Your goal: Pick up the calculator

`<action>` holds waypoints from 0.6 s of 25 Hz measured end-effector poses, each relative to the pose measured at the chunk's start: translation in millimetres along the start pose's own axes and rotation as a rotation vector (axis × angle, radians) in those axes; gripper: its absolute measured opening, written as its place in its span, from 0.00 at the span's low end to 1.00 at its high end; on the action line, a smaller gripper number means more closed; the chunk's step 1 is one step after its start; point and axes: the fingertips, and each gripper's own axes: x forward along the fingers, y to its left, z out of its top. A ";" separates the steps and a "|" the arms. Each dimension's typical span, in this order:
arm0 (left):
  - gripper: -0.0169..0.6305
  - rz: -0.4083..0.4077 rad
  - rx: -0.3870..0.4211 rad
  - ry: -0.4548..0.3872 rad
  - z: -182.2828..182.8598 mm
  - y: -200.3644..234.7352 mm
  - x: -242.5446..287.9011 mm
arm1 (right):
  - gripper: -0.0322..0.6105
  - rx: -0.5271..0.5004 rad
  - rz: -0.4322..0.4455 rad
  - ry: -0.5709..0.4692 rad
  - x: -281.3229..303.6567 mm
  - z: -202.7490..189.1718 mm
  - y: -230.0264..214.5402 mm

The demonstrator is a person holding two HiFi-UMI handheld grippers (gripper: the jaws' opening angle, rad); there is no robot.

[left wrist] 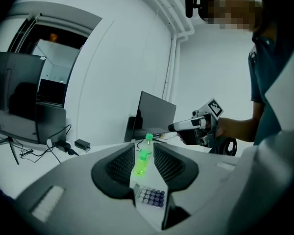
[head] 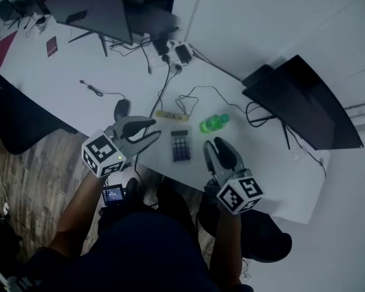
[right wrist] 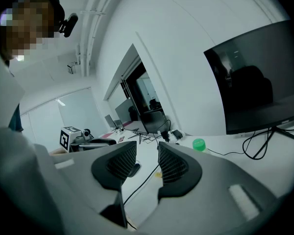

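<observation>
Small dark calculator w/ pale keys (head: 180,146) lies flat on white desk (head: 261,163), nr its front edge. L gripper (head: 153,129) just left of calc, R gripper (head: 214,145) just right. Both sets of jaws drawn narrow, nothing betw them. Green plastic bottle (head: 213,123) lies on its side just beyond calc.

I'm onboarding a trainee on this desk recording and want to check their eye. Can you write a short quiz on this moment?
1. True or false: the calculator lies on the table, held by neither the left gripper nor the right gripper.
2. Which of these lies on the table near the calculator? A) a mug B) a green bottle on its side C) a stapler
3. Which gripper's own view shows the calculator?
Key: 1 true; 2 B; 3 the left gripper's.
</observation>
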 end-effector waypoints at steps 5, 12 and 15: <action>0.21 -0.002 -0.049 0.036 -23.7 7.3 14.8 | 0.24 0.029 -0.001 0.045 17.8 -16.8 -18.4; 0.21 -0.011 -0.124 0.093 -61.7 16.8 37.1 | 0.24 0.068 -0.017 0.110 41.0 -44.6 -46.0; 0.22 -0.010 -0.160 0.116 -78.6 20.5 46.0 | 0.24 0.085 -0.021 0.137 50.3 -57.9 -55.1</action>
